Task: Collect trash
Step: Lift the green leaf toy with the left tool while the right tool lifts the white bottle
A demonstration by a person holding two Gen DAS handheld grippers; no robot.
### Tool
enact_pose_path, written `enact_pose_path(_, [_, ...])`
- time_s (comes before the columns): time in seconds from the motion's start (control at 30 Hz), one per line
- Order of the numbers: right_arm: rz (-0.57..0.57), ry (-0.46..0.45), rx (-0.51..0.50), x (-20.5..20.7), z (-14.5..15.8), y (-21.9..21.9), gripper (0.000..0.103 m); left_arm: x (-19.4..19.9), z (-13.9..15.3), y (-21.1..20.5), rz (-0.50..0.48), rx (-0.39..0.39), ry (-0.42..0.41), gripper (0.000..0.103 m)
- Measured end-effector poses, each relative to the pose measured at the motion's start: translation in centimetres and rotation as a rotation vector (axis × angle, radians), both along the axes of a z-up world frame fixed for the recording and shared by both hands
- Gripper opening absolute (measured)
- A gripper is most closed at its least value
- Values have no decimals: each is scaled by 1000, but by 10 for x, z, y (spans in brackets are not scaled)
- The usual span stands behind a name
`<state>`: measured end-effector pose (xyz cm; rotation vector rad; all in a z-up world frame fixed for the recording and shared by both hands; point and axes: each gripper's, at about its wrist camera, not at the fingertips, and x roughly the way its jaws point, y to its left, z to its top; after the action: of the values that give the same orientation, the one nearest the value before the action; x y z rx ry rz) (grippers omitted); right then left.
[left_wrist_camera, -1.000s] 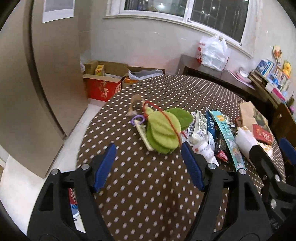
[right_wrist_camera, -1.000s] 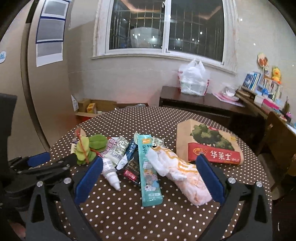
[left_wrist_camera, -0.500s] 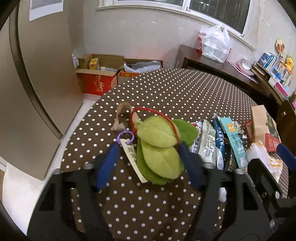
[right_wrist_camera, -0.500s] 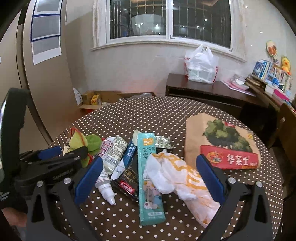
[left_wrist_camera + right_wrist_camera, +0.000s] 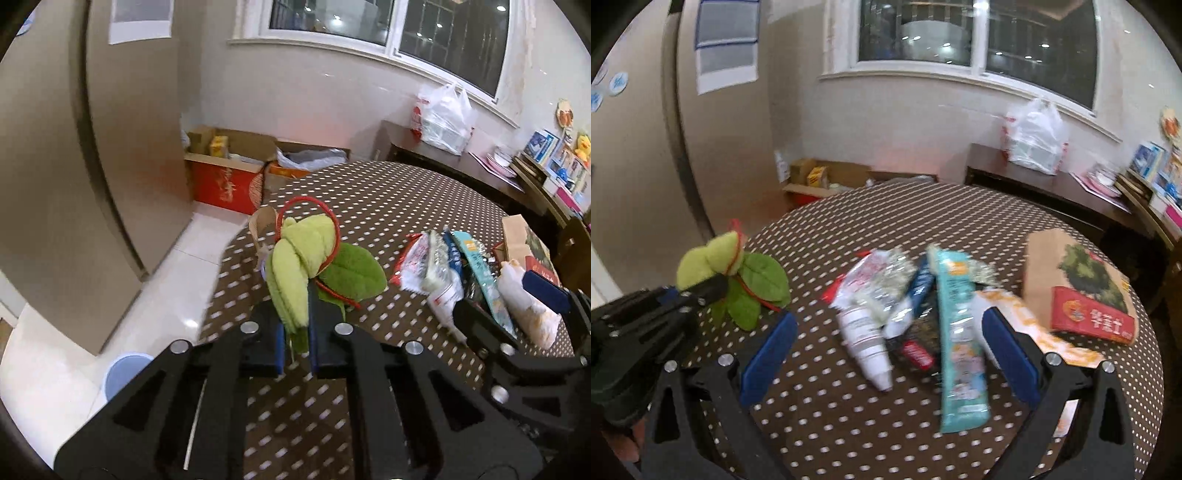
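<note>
My left gripper (image 5: 295, 314) is closing its jaws tight on a green plush leaf toy (image 5: 295, 258) with a red loop, and the pads press on its lower end. The toy stands up over the left edge of the dotted round table (image 5: 388, 206). In the right wrist view the toy (image 5: 713, 258) and left gripper (image 5: 701, 290) show at the left. My right gripper (image 5: 888, 321) hangs open over a pile of trash: a white tube (image 5: 864, 339), a teal packet (image 5: 960, 339), dark wrappers and a white-orange wrapper (image 5: 1034, 325).
A brown paper bag (image 5: 1078, 280) lies on the table's right side. Cardboard boxes (image 5: 229, 173) and a blue bucket (image 5: 122, 373) stand on the floor to the left. A dark sideboard with a plastic bag (image 5: 443, 118) lines the far wall.
My left gripper went forward from open around the plush toy to shut on it, and the toy now stands upright. My right gripper shifted left over the wrappers.
</note>
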<state>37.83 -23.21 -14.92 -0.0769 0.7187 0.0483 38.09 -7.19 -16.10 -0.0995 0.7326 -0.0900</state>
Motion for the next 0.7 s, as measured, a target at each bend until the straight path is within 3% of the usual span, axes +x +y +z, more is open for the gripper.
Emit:
enact_pose_path(0.03, [7, 9, -6, 1, -2, 4, 97, -6, 1, 4, 10, 10, -9, 9])
enact_pose_path(0.1, [24, 35, -11, 3, -6, 11, 83, -13, 0, 7, 16, 39, -20, 9])
enact_pose_path(0.13, [34, 50, -10, 5, -8, 14, 69, -15, 0, 8, 14, 38, -18, 9])
enact_pose_path(0.23, [41, 76, -16, 8, -14, 20, 63, -16, -3, 12, 8, 12, 0, 9])
enact_pose_path(0.3, [39, 95, -28, 12, -17, 23, 52, -16, -4, 13, 8, 15, 1, 9])
enact_pose_path(0.37, [46, 113, -24, 14, -19, 24, 26, -17, -5, 14, 3, -2, 7, 9])
enact_pose_path(0.7, [70, 24, 0, -18, 4, 36, 25, -31, 5, 25, -18, -43, -14, 9])
